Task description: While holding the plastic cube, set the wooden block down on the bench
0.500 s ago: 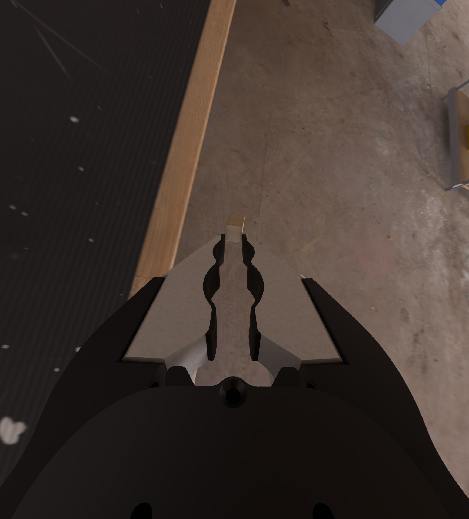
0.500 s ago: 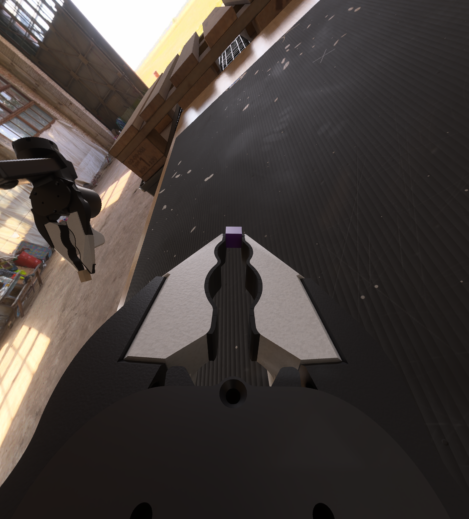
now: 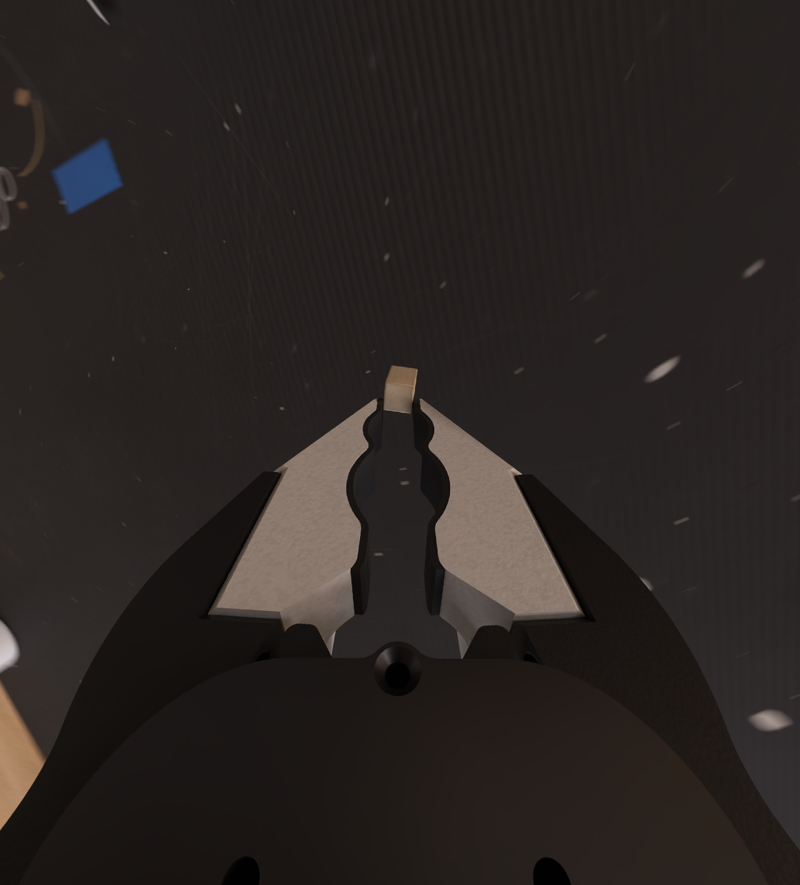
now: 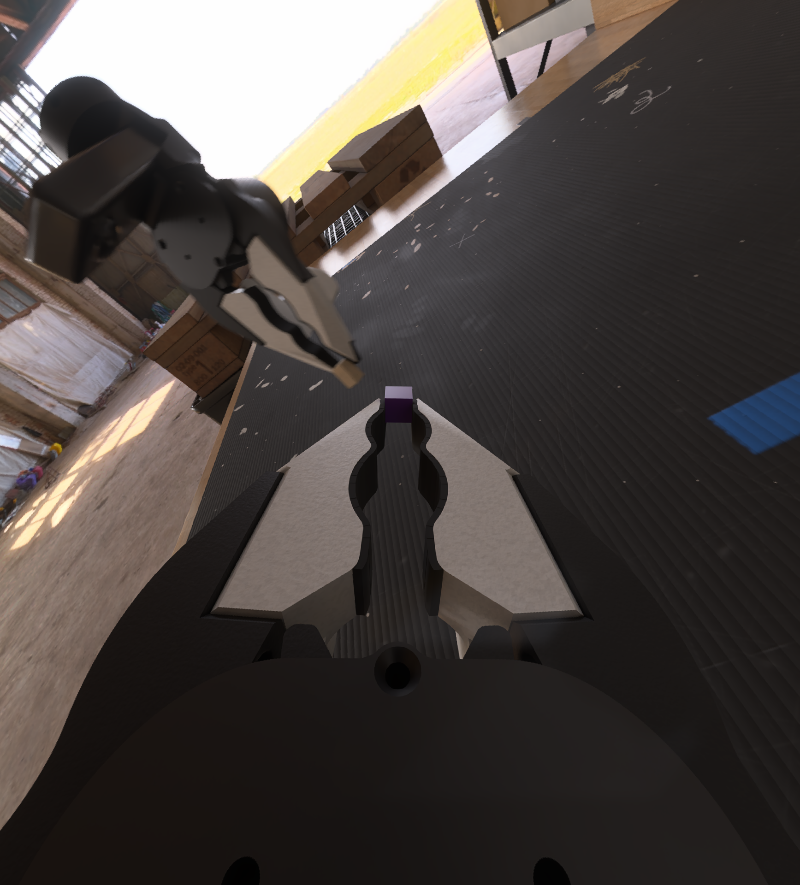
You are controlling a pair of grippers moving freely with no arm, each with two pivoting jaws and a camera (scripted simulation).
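Observation:
My left gripper is shut on a small wooden block at its fingertips and holds it above the black bench mat. My right gripper is shut on a small purple plastic cube above the same mat. In the right wrist view the left gripper hangs close ahead and to the left, tilted down, with the wooden block at its tip just left of the purple cube.
A blue patch lies on the mat. Wood shavings and a metal curl lie at far left. The bench's wooden edge runs left, with concrete floor beyond. Wooden crates stand at the far end.
The left gripper has moved from over the floor beside the bench to over the mat, close to the right gripper, still holding the block. The right gripper still holds the cube.

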